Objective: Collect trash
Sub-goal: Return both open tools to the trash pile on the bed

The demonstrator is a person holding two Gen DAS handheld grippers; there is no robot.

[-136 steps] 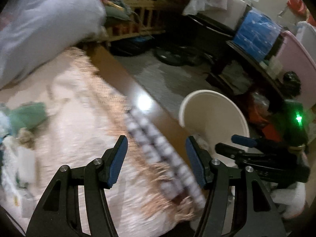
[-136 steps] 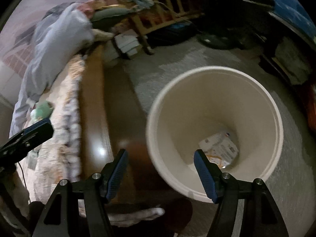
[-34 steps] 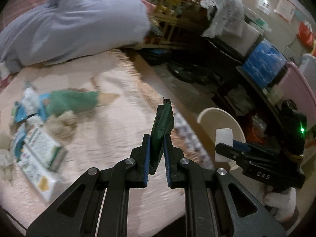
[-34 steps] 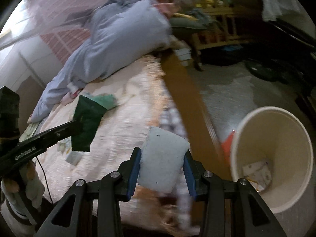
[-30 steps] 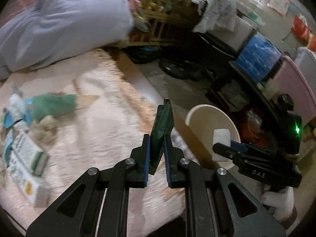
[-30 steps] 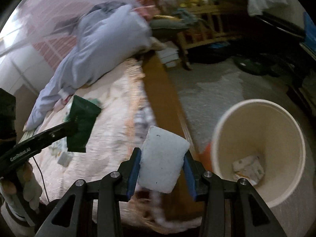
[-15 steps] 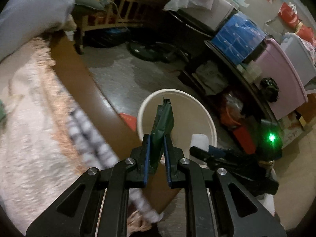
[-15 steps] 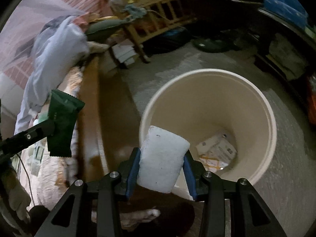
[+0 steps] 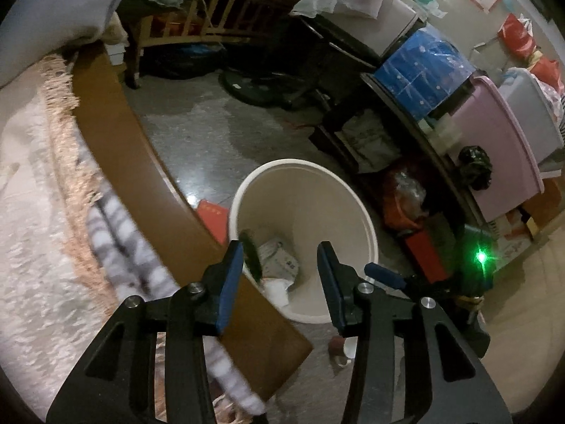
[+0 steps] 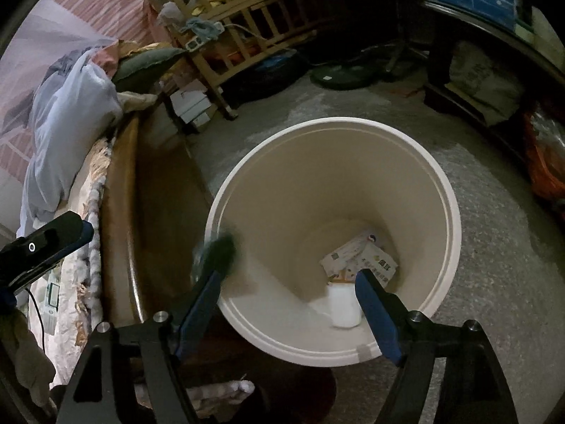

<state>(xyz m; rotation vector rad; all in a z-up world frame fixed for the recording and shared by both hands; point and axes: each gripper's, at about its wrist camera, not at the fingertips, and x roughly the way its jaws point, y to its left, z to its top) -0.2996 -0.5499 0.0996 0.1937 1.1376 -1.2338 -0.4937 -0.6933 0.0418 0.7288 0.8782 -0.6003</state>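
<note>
The green wrapper (image 9: 251, 255) is loose in the air just at the near-left rim of the cream bin (image 9: 353, 205), blurred, its long axis running roughly up and down and slightly tilted; in the right wrist view the same green wrapper (image 10: 220, 252) smears across the rim, so we cannot tell whether it is fully inside the mouth or brushing the edge. The white piece (image 10: 344, 305) is already down inside, lying against the near wall, just beside a printed packet (image 10: 360, 259) on the bottom.

Our left gripper (image 9: 280, 265) hangs above the bin with its jaws spread wide and nothing between them; the wrapper sits just off its left finger, below and forward. Our right gripper (image 10: 287, 295) is likewise spread and bare, looking straight down into the bin, the white piece directly below between its fingers.

Both drops look complete to us, barring the wrapper catching on the rim. What remains to collect lies away to the left, on the pale fringed blanket (image 9: 31, 233) beyond the brown bed rail (image 9: 116, 134). From here the left gripper is the nearer of the two to that side, so we judge that it leads the swing back.
</note>
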